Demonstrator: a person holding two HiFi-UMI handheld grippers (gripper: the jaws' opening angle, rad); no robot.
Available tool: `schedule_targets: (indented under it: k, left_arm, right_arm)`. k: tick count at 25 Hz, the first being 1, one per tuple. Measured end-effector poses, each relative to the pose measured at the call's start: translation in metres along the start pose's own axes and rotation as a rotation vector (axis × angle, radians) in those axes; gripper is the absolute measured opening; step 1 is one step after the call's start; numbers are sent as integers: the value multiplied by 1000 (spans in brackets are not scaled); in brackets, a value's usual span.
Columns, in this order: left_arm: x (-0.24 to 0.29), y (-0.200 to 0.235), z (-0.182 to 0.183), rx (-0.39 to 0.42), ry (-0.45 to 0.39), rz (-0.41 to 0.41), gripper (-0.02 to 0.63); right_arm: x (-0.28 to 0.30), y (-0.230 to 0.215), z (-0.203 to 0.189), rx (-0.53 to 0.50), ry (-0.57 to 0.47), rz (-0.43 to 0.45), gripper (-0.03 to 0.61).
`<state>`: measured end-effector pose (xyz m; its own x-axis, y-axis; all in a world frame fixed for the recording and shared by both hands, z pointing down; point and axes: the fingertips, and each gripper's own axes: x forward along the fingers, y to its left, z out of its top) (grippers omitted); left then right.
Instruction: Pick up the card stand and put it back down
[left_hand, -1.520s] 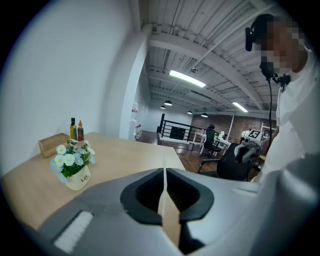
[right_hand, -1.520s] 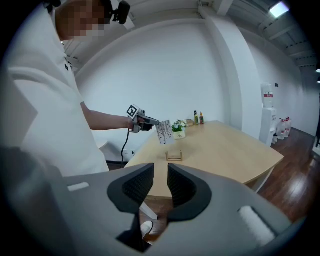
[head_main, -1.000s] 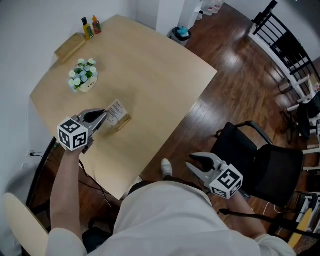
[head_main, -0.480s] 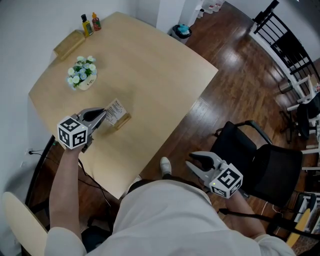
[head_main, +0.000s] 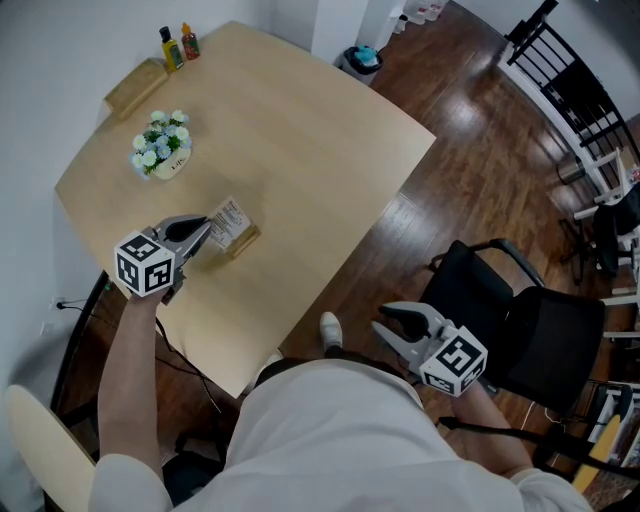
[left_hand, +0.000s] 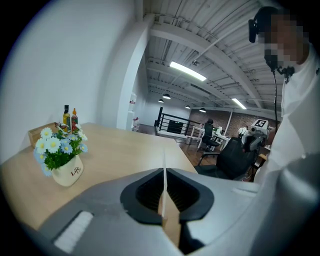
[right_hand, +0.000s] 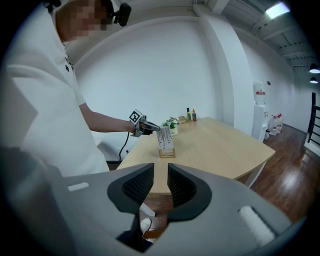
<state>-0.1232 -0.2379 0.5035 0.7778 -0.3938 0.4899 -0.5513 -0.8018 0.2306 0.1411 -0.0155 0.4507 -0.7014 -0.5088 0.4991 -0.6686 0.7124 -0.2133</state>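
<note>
My left gripper (head_main: 207, 234) pinches the card stand (head_main: 238, 232), near the flower pot (head_main: 165, 156), by its thin card; lifting may pull it from the base

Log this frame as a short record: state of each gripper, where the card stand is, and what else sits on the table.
left gripper: jaws shut on the upright card of the card stand
right gripper: jaws apart, empty, held clear of the table
card stand: wooden base seems to rest on the table, near the person's edge
other items: flower pot, two bottles, wooden box, all on the far side
</note>
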Motion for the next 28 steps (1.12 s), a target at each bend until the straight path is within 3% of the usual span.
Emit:
schedule_targets:
  k: [12, 28]
  left_arm:
    - [14, -2, -14, 38, 20, 13, 18]
    - [32, 0, -41, 23, 32, 20, 19]
  right_arm:
    - [-1, -5, 1, -2, 0, -4, 91]
    - [-5, -8, -7, 7, 30, -6, 92]
